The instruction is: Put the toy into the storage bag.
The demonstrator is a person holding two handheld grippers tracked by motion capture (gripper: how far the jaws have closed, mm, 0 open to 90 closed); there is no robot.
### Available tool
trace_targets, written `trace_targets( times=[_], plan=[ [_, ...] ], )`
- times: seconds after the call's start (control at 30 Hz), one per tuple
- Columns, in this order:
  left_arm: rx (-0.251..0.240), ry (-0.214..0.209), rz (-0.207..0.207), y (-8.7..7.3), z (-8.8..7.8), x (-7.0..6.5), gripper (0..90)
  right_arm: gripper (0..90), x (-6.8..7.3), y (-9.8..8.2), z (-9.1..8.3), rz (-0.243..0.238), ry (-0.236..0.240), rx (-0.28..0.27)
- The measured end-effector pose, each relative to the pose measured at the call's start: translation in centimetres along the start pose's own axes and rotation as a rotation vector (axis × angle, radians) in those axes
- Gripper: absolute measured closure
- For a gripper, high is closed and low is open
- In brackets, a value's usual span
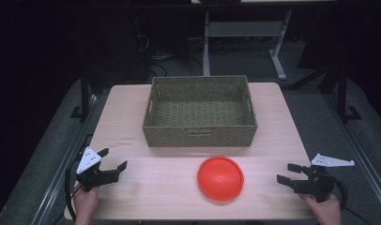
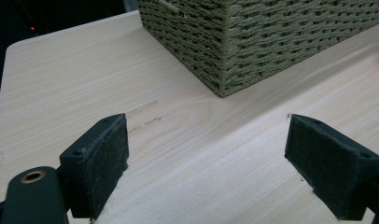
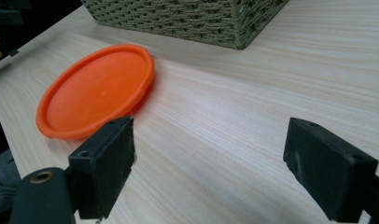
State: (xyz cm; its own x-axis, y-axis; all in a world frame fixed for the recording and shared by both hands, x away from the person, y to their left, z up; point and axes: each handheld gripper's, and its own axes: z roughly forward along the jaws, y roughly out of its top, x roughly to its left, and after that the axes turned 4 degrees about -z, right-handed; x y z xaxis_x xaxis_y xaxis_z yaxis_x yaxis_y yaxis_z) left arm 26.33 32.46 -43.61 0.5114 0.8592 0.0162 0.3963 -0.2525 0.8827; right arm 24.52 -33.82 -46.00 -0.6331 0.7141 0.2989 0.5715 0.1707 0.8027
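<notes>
Orange plastic plate [image 1: 220,178] lies flat on the wooden counter [image 1: 146,187], just in front of the woven basket [image 1: 200,136], apart from it. Right gripper [image 1: 288,172] hovers near the counter's right edge, jaws spread wide, nothing between them, plate well to its side. Left gripper [image 1: 112,159] at the left edge, jaws spread too, empty.

I'm working in what looks like a lab or test room, dimly lit. My pale wood surface [image 1: 132,187] stands on grey carpet [image 1: 320,117], flanked by metal rails [image 1: 362,154]. Behind it I see the white legs of a desk frame [image 1: 278,61] and loose cables [image 1: 156,58] on the floor, with darkness beyond.
</notes>
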Motion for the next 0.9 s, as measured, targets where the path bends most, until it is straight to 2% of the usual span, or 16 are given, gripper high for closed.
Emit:
trace_targets(
  times=[0.17, 0.3, 0.6, 0.9],
  plan=[
    [0.005, -0.003, 0.026, -0.1, 0.0, -0.4, 13.0, 16.1, 0.1, 0.1, 0.1, 0.013, 0.008, 0.018],
    [0.007, -0.012, 0.025, 0.0, 0.2, -0.3, 13.0, 16.1, 0.3, 0.2, 0.2, 0.012, 0.008, 0.020],
    [0.000, -0.017, 0.030, -0.1, 0.1, -0.6, 13.0, 16.0, 1.3, 1.0, 0.7, -0.023, 0.038, 0.020],
    [0.001, -0.016, 0.035, -0.1, 0.2, -0.6, 13.0, 15.8, 2.1, 1.8, 1.7, -0.046, 0.052, 0.047]
  ],
)
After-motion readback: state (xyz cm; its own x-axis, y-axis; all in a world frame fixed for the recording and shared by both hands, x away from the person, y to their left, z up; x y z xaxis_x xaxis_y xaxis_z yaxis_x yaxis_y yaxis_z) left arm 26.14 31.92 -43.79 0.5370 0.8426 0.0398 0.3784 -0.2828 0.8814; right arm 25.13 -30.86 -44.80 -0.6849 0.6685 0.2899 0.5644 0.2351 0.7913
